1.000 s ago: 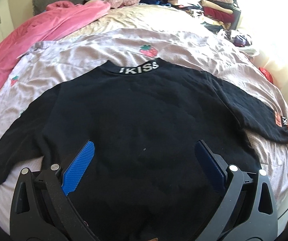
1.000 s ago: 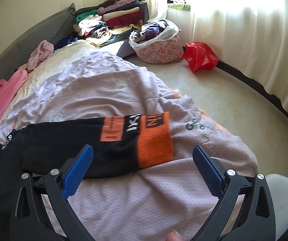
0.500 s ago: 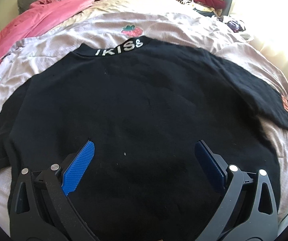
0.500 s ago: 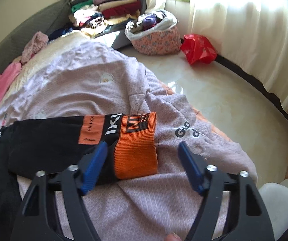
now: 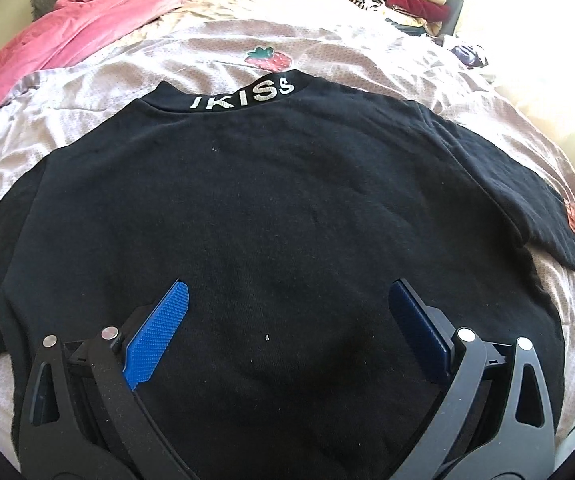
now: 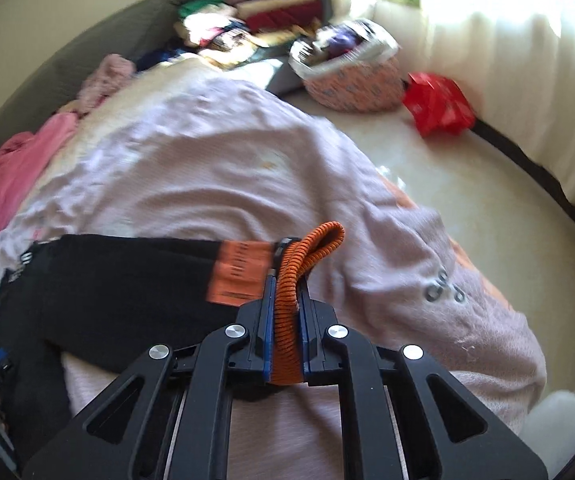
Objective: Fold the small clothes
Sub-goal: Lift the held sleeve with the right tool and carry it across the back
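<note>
Sweatshirt [image 5: 271, 216] first: black, spread flat and back-up on the bed, collar lettering [image 5: 243, 94] pointing away, both sleeves thrown wide; it lies on a pale lilac quilt [image 5: 191, 52] with strawberry prints. Out at the right sleeve's end, the orange ribbed cuff [image 6: 287, 312] is bunched upright and pinched between the pads of the right gripper [image 6: 286, 300], jaws together on it, the loop of cuff poking out above the tips; the sleeve [image 6: 127, 292] trails off to the left, slack on the quilt. Over the body of the garment near the hem, the left gripper [image 5: 287, 328] hovers with its blue pads wide apart, nothing between them, fabric beneath; whether the tips touch the cloth I cannot tell.

Judging by this, the sleeve fold is just starting: cuff secured, sleeve not yet carried in; the next move calls for lifting the cuff and bringing it across onto the chest, keeping the sleeve flat, while the left side pins or takes the hem.

Further out: a pink blanket [image 5: 67, 36] along the bed's far side, stacked folded clothes [image 6: 271, 12] at the head, a patterned basket [image 6: 351, 80] and red bag [image 6: 437, 104] on the floor by the curtain. The left cuff is cut off at the frame edge; the right view is motion-blurred; the sweatshirt's hem hides beneath the left gripper.
</note>
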Demonstrator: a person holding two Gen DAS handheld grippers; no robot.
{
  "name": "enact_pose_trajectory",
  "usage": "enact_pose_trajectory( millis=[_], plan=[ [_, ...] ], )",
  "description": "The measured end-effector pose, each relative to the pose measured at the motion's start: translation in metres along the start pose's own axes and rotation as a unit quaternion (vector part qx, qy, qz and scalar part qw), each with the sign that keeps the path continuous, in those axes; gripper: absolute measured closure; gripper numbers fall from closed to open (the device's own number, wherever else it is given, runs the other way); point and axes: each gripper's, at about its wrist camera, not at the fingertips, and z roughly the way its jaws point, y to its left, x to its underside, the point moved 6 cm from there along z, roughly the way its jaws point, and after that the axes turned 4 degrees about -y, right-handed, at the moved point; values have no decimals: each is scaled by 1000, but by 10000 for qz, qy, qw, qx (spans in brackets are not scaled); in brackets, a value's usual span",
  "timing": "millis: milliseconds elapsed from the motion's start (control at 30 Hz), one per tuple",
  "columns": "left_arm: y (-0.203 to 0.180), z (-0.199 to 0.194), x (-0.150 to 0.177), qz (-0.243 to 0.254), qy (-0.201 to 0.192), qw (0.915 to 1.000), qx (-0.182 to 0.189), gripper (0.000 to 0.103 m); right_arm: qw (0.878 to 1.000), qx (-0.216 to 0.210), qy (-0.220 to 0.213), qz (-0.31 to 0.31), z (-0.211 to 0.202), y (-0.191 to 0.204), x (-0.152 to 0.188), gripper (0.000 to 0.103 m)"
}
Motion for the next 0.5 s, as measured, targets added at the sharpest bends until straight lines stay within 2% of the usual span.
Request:
enact_pose_trajectory(
  millis=[233, 400, 500],
  plan=[
    [6, -10, -6, 34, -159, 9999, -28, 9, 9947, -705, -427, -610, -45, 86, -18, 95],
    [17, -19, -6, -69, -222, 9997, 55, 9, 9837, -1360, -542, -1042, -65, 161, -26, 95],
    [29, -25, -6, -166, -248, 9995, 53, 9, 9732, -1818, -543, -1300, -74, 212, -27, 95]
  ],
)
